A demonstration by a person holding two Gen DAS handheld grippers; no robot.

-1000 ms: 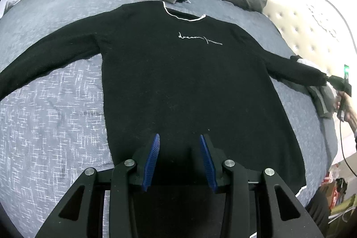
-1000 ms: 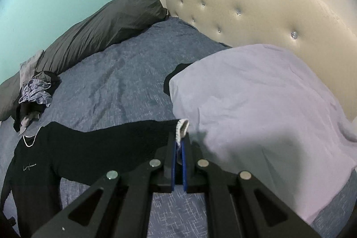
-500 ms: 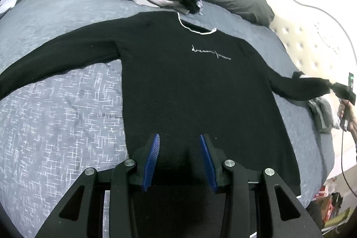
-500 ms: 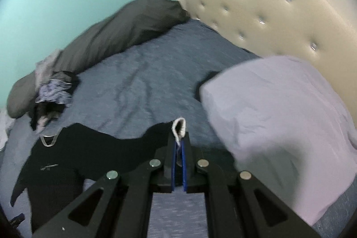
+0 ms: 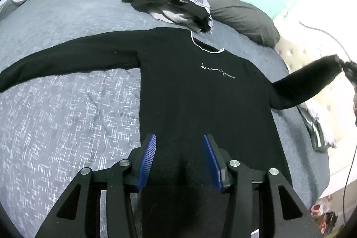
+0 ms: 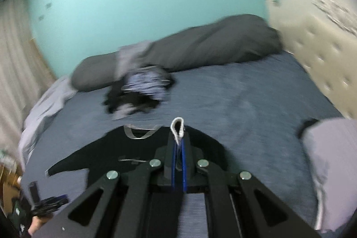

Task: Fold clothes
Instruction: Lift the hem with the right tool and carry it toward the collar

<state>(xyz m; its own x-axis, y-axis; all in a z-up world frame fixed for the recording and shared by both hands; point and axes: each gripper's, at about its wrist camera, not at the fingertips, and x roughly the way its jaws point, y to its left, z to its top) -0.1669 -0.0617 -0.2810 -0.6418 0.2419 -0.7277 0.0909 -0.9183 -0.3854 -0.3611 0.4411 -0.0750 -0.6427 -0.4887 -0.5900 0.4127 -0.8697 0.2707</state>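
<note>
A black long-sleeved sweater [image 5: 196, 86] with white chest lettering lies face up on the blue-grey bed [image 5: 67, 108]. Its left sleeve [image 5: 67, 57] is stretched flat across the cover. My left gripper [image 5: 179, 144] hovers open over the hem, nothing between its blue pads. The right sleeve [image 5: 308, 81] is lifted off the bed, its cuff pinched by my right gripper [image 5: 343, 66] at the right edge. In the right wrist view the right gripper [image 6: 177, 142] is shut on the white-trimmed cuff [image 6: 177, 126], above the sweater [image 6: 125, 153].
A heap of dark and pale clothes [image 5: 176, 6] lies past the collar, before long grey pillows [image 5: 236, 12]. A lilac pillow [image 6: 330, 160] and cream tufted headboard [image 6: 323, 48] are on the right. A striped garment [image 5: 316, 133] lies at the bed's right edge.
My right gripper has lifted the right sleeve's cuff off the bed and swung it in over the sweater. The left gripper stayed open and shifted slightly leftward over the hem.
</note>
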